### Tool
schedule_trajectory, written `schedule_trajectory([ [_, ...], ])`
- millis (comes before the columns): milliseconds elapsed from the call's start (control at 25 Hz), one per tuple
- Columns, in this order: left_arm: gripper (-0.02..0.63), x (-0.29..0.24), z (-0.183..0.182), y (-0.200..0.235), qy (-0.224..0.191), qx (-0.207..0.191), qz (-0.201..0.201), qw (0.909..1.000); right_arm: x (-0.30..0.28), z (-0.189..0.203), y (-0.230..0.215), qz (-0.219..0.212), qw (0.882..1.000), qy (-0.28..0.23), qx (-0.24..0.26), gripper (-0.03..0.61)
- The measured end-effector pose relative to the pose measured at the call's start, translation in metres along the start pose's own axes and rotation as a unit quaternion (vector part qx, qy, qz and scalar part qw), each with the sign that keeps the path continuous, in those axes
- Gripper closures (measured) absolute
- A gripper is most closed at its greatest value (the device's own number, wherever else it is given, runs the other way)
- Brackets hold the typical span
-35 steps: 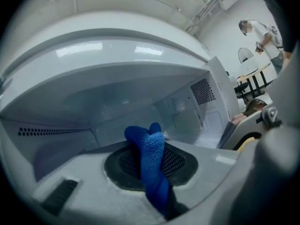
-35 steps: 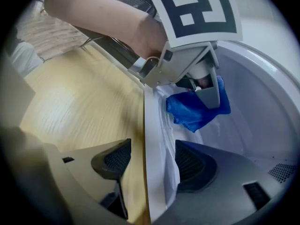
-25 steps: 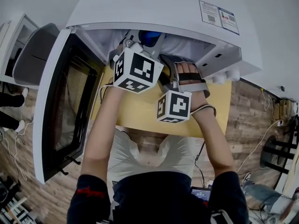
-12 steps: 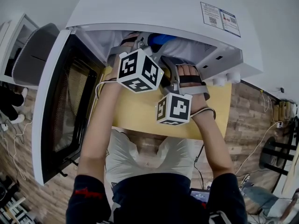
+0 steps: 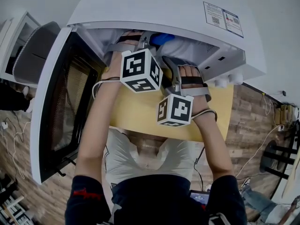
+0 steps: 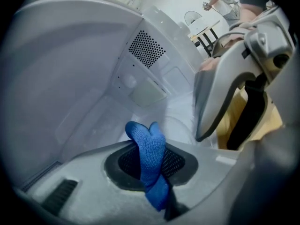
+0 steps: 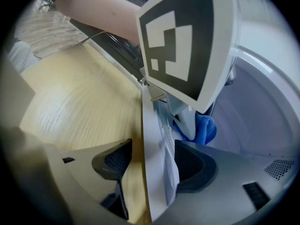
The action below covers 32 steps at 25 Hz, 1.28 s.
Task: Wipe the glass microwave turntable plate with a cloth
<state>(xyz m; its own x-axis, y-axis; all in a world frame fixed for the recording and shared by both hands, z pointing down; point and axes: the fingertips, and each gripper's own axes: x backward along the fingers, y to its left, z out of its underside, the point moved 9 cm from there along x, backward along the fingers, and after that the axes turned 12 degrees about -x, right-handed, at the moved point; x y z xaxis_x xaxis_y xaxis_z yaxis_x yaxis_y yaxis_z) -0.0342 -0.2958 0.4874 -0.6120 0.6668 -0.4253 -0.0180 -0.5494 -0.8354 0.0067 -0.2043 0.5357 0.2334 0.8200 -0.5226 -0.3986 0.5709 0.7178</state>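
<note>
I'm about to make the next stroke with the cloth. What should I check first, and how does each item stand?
1. Cloth gripped: ok. The left gripper has its jaws shut on the blue cloth.
2. Plate held: ok. The right gripper has its jaws closed on the rim of the glass plate.
3. Door out of the way: ok. The microwave door is swung wide open.
4. Cloth touching the plate: cannot tell. The left gripper hides the contact.
5. Plate surface clean: cannot tell. It is seen edge-on only.

Hand-held gripper jaws astride glass plate rim, blue cloth behind
</note>
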Motion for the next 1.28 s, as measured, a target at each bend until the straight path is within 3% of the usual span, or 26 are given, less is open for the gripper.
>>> schedule_trajectory([
  [360,0.557,0.006,0.025,0.008,0.101,0.012,-0.007,0.9948,0.000,0.000,0.000,0.001,1.000,0.000,-0.001,0.308],
  [640,0.557,0.007,0.031,0.010,0.138,0.025,-0.016,0.9901,0.000,0.000,0.000,0.003,1.000,-0.002,-0.002,0.308],
  [1280,0.557,0.001,0.024,0.008,0.136,0.002,0.006,0.9907,0.000,0.002,0.001,0.014,1.000,-0.007,-0.008,0.311],
])
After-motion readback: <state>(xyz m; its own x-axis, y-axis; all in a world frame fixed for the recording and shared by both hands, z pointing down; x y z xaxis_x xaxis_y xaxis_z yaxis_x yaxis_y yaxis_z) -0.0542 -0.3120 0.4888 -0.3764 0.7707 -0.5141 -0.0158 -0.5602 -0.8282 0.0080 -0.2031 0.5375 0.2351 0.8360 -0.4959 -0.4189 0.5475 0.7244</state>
